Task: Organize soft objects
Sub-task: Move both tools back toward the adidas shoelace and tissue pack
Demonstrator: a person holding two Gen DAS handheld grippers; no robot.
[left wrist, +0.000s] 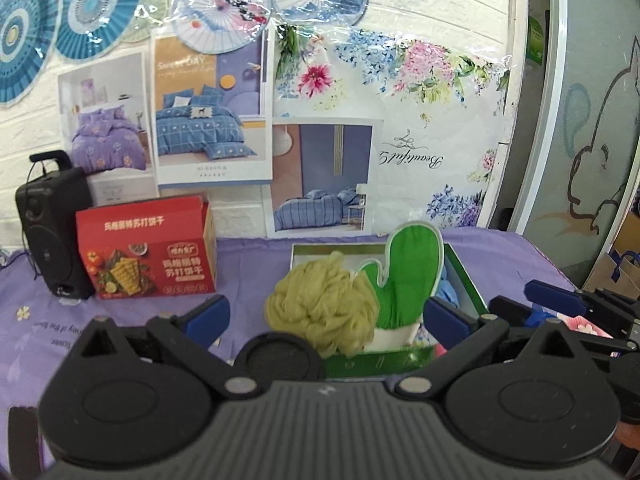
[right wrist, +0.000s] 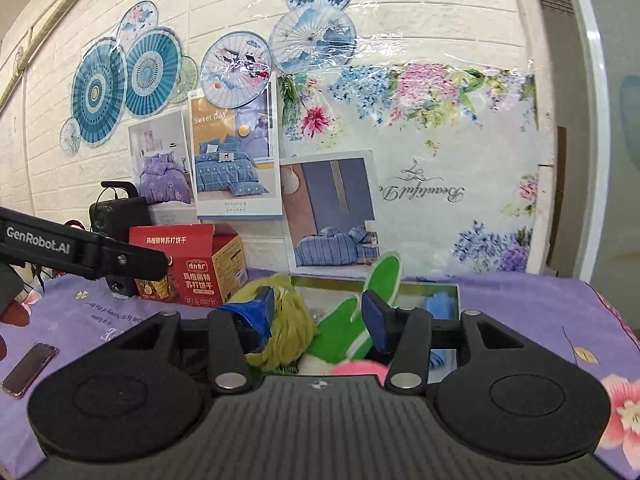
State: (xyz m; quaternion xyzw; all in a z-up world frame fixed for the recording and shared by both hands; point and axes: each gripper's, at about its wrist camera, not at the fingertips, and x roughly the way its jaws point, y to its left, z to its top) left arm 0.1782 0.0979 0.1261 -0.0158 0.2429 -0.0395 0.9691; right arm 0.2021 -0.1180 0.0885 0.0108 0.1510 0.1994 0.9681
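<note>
Currently both grippers off the load, nothing clamped. Left gripper spread as wide as it goes, blue pads flanking empty air just short of the green box. Right gripper partly apart, no earlier view to compare; pads sit in front of the box contents without pressing on anything. Right gripper also visible at the right edge of the left wrist view.

Soft items all in the green box on the purple floral tablecloth:
- yellow-green mesh bath pouf at the near left corner, bulging over the rim
- green bath mitt just right of it, touching the pouf, standing upright with fingers above the box wall
- blue cloth item at the right side, mostly hidden
- something pink low at the near edge, too hidden to identify

Red cracker box left of the green box, well apart. Black speaker further left against the wall. Phone flat on the cloth at far left in the right wrist view. Posters and paper fans on the white brick wall behind.
</note>
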